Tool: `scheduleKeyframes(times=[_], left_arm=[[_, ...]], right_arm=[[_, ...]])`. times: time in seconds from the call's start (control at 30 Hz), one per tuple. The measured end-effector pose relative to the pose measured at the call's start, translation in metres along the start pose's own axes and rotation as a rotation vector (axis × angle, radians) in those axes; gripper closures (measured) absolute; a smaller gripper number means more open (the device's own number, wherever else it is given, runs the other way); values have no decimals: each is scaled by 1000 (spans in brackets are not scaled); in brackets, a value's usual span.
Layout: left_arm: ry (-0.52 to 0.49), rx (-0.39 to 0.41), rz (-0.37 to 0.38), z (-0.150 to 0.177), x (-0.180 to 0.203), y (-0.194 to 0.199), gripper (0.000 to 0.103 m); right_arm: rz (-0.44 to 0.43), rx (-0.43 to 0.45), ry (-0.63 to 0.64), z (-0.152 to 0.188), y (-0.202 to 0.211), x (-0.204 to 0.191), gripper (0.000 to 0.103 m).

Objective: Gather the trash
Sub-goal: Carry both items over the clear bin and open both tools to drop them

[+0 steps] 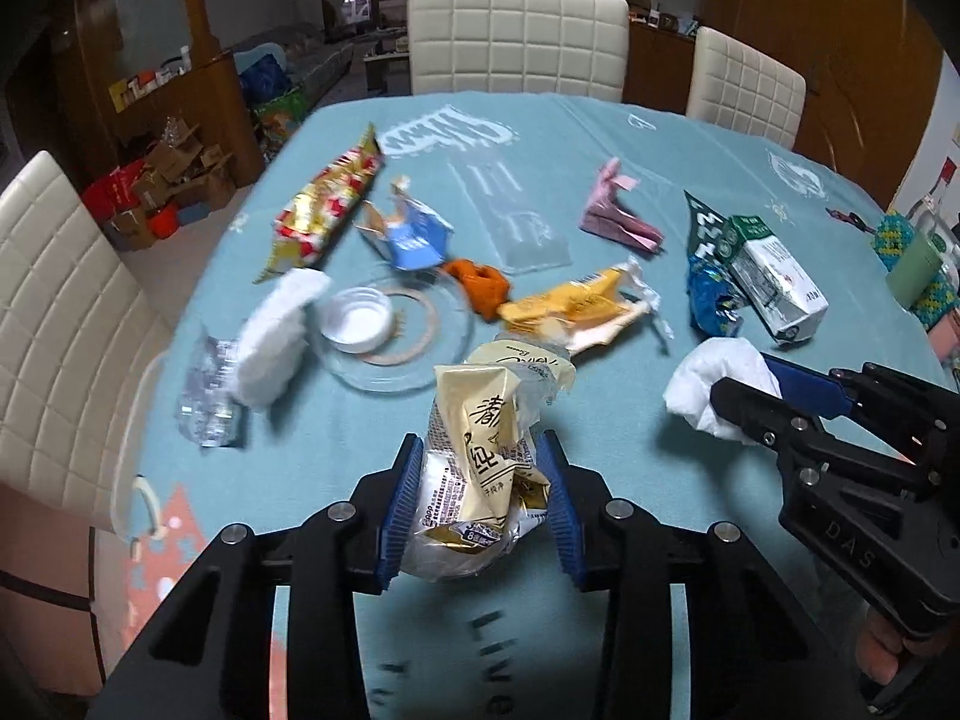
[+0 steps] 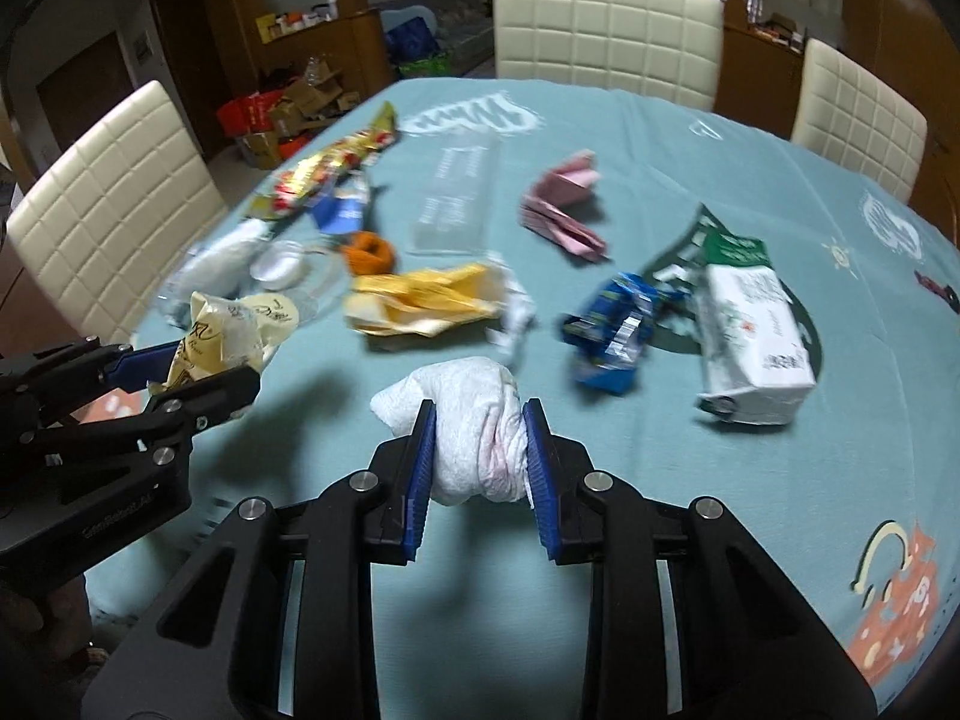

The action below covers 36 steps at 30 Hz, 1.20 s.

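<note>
My left gripper [image 1: 480,450] is shut on a cream-yellow snack wrapper [image 1: 474,414], its blue pads pressing both sides just above the teal tablecloth [image 1: 600,396]. In the right wrist view that same left gripper [image 2: 210,369] comes in from the left with the wrapper [image 2: 222,324]. My right gripper [image 2: 480,414] is shut on a crumpled white tissue [image 2: 468,438], squeezed between its pads. The left wrist view shows the right gripper [image 1: 744,381] at the right with the tissue [image 1: 708,372] bulging out of it.
More litter lies further back: a milk carton [image 2: 750,336], a blue foil wrapper [image 2: 612,336], a yellow wrapper [image 2: 426,300], pink paper [image 2: 564,204], an orange scrap [image 2: 369,252], a red-gold bag [image 1: 330,204], a glass plate [image 1: 414,354]. Cream chairs [image 1: 516,36] ring the table.
</note>
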State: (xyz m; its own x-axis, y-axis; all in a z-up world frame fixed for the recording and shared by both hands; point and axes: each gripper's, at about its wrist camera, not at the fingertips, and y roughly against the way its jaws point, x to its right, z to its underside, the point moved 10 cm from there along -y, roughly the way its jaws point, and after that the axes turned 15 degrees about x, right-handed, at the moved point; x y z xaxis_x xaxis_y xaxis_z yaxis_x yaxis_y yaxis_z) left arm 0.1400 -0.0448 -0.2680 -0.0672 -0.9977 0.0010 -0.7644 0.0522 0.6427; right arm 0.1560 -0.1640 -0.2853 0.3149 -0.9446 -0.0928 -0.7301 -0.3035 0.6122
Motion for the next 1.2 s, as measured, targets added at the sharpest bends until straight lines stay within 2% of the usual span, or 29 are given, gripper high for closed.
scheduleKeyframes(times=[0.23, 0.57, 0.7, 0.83, 0.93, 0.97, 1.0, 1.2], left_arm=[[43, 75, -81, -11, -79, 17, 64], [144, 85, -242, -5, -226, 31, 64], [175, 101, -298, -9, -274, 34, 64], [201, 103, -325, -11, -304, 34, 61], [237, 118, -338, -14, -322, 33, 48], [246, 116, -350, -13, -326, 33, 32], [265, 111, -374, -12, -333, 33, 20], [286, 96, -420, -1, -354, 27, 19]], right_arm=[[-51, 33, 46, -23, -6, -75, 72], [-181, 107, 158, -69, -28, -212, 70], [-224, 130, 194, -86, -43, -253, 70], [-252, 137, 211, -102, -60, -287, 70], [-270, 142, 237, -110, -72, -306, 70], [-273, 143, 246, -112, -75, -311, 70], [-278, 142, 252, -114, -78, -315, 70], [-293, 99, 262, -111, -102, -329, 68]])
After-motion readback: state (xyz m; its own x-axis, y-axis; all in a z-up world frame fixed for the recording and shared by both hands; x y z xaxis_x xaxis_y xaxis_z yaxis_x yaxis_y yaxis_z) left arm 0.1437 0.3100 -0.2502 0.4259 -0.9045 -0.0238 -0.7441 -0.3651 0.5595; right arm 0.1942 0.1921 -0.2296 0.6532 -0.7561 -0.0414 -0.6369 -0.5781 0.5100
